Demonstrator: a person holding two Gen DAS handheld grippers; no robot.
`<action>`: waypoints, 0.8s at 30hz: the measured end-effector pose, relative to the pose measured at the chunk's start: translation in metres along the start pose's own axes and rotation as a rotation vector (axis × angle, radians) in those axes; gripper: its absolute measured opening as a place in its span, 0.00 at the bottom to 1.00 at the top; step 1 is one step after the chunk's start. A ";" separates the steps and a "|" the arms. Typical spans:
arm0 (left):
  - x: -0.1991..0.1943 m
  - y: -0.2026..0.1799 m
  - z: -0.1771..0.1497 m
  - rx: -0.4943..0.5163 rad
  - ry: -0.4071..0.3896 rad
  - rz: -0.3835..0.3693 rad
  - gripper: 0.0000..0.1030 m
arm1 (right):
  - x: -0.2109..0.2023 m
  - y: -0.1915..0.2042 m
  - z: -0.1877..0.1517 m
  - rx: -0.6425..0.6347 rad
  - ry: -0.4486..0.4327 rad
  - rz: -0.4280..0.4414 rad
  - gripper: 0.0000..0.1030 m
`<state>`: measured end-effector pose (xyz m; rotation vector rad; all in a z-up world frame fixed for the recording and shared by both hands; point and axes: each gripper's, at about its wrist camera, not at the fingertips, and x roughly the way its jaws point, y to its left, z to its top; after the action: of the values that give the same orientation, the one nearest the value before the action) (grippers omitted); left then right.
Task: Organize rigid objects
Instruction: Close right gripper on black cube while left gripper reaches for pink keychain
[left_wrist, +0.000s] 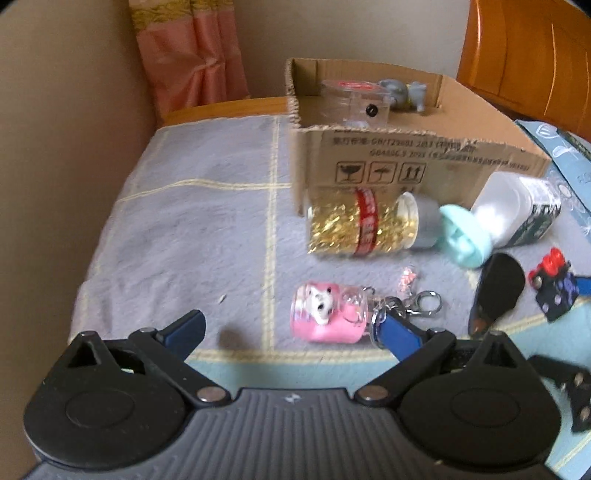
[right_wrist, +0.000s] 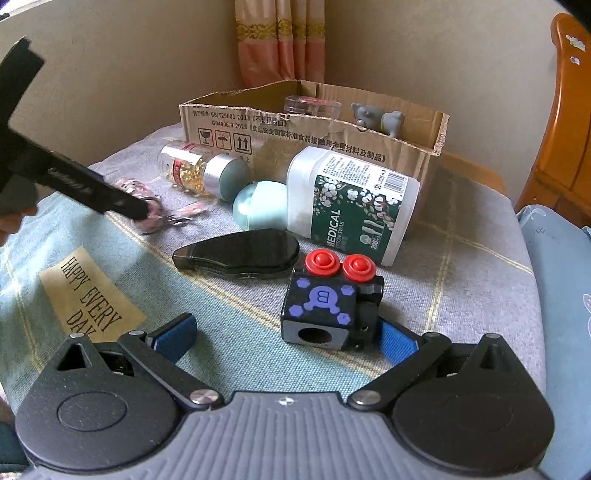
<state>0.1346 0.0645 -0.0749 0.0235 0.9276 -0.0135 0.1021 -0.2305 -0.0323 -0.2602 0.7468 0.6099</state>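
My left gripper (left_wrist: 291, 328) is open just in front of a pink keychain bottle (left_wrist: 328, 314), which lies near its right finger. My right gripper (right_wrist: 288, 336) is open with a black cube with purple marks and red buttons (right_wrist: 325, 302) against its right finger. An open cardboard box (left_wrist: 406, 162) at the back holds a clear container (left_wrist: 354, 99) and a grey toy (left_wrist: 402, 92). A jar of gold capsules (left_wrist: 362, 225), a teal round object (left_wrist: 465, 236), a white medical swab bottle (right_wrist: 354, 206) and a black oval case (right_wrist: 240, 254) lie on the cloth.
The grey and teal checked cloth (left_wrist: 207, 221) covers a table set against a beige wall. A pink curtain (left_wrist: 192, 51) hangs behind. Orange wooden furniture (right_wrist: 565, 129) stands at the right. The left gripper's body (right_wrist: 66, 177) reaches in over the keychain in the right wrist view.
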 end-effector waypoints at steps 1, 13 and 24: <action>0.000 0.000 -0.001 0.003 0.001 0.002 0.97 | 0.000 0.000 0.000 0.001 -0.001 -0.001 1.00; -0.006 -0.003 0.005 -0.032 -0.058 -0.040 0.97 | 0.001 0.001 0.001 0.002 0.002 -0.002 1.00; 0.014 0.001 0.032 0.013 -0.055 0.010 0.97 | 0.001 0.002 0.001 0.007 -0.004 -0.008 1.00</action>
<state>0.1684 0.0648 -0.0667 0.0402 0.8720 -0.0109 0.1017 -0.2285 -0.0325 -0.2555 0.7441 0.6004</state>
